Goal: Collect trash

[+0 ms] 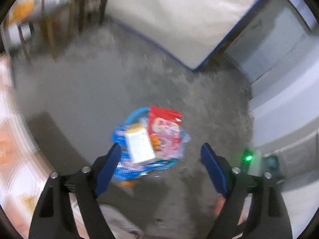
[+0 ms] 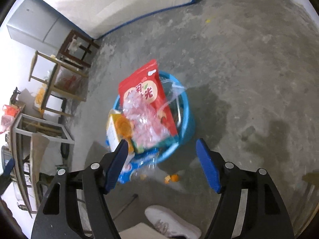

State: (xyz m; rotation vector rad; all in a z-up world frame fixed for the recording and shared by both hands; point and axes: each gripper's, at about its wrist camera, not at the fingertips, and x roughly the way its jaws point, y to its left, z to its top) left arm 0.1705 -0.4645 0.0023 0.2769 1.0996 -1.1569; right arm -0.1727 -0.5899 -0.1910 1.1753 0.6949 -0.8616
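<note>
A blue round bin (image 2: pixel 186 109) stands on the concrete floor, overfilled with trash. A red snack bag (image 2: pixel 139 87) sticks up out of it, with a white and yellow carton (image 2: pixel 115 127) and clear plastic (image 2: pixel 147 123) beside it. Orange peel bits (image 2: pixel 171 177) lie on the floor by the bin. The bin (image 1: pixel 119 137), red bag (image 1: pixel 165 127) and carton (image 1: pixel 139 145) also show in the blurred left wrist view. My left gripper (image 1: pixel 160 151) is open and empty above the bin. My right gripper (image 2: pixel 159 147) is open and empty above the bin's near rim.
A white mattress with blue edging (image 2: pixel 111 6) leans at the back. Wooden stools (image 2: pixel 73 47) and a metal rack (image 2: pixel 39 131) stand at the left. A white shoe (image 2: pixel 171 221) is on the floor below my right gripper. A grey fridge (image 2: pixel 33 25) stands far left.
</note>
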